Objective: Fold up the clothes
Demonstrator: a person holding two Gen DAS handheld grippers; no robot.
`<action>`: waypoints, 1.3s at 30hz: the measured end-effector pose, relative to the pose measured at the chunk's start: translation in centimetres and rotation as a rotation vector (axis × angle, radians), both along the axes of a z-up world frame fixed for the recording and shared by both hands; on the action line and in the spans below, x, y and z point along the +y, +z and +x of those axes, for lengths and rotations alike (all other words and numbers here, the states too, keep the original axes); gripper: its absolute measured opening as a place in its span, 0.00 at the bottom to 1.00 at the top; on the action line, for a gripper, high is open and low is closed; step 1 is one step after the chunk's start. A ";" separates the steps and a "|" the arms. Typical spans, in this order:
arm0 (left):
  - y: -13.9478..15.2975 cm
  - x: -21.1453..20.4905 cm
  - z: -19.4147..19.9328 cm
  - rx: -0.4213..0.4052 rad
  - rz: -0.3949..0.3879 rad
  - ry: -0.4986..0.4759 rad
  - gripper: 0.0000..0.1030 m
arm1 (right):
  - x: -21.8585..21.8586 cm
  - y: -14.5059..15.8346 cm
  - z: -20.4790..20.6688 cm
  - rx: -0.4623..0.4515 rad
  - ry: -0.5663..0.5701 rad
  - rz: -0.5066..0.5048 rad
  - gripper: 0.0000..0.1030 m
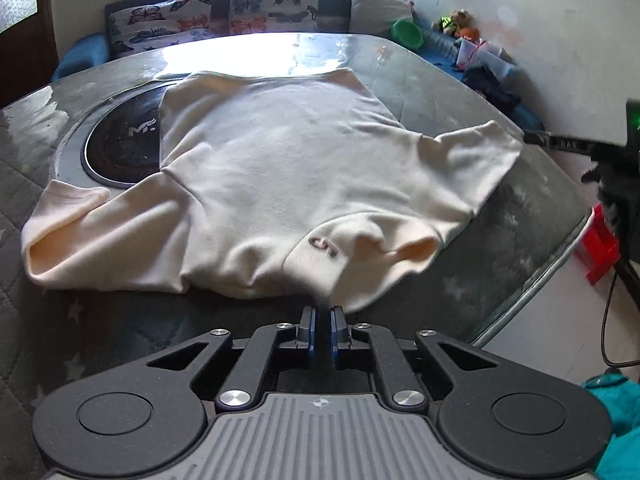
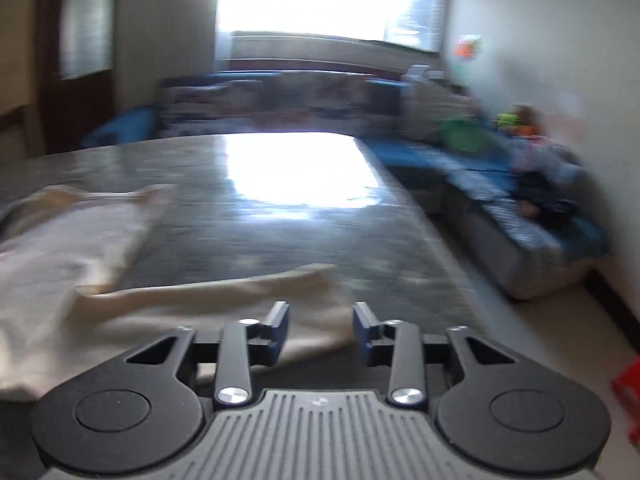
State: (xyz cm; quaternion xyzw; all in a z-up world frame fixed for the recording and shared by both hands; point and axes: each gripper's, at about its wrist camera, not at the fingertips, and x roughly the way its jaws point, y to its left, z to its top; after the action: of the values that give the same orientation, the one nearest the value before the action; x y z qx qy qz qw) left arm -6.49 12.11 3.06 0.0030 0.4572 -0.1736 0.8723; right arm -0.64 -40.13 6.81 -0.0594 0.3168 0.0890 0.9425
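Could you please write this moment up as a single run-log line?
left gripper: shut on cream T-shirt near edge | right gripper: open over sleeve | T-shirt spread on table, unfolded

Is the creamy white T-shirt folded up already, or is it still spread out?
Still spread out. The cream-white cotton T-shirt lies flat on the grey table, both short sleeves sticking out sideways, with only its near edge bunched.

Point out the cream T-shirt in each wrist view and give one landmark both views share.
Left wrist view: the cream T-shirt fills the middle, spread on the grey table, its near edge at the left gripper.
Right wrist view: it lies blurred at the lower left and runs under the right gripper.
Shared landmark: the green tub on the blue sofa, to the right of the table.
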 end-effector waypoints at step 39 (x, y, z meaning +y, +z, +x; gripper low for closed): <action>2.2 4.6 19.7 -0.225 0.124 0.298 0.50 | 20.4 -0.1 1.6 0.076 0.664 0.016 0.64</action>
State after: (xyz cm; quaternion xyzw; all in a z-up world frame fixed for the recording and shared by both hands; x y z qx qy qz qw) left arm 13.20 16.71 5.29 0.0087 0.3620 -0.0127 0.9321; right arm 1.00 -19.74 6.73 -0.1487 0.3143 0.3958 0.8500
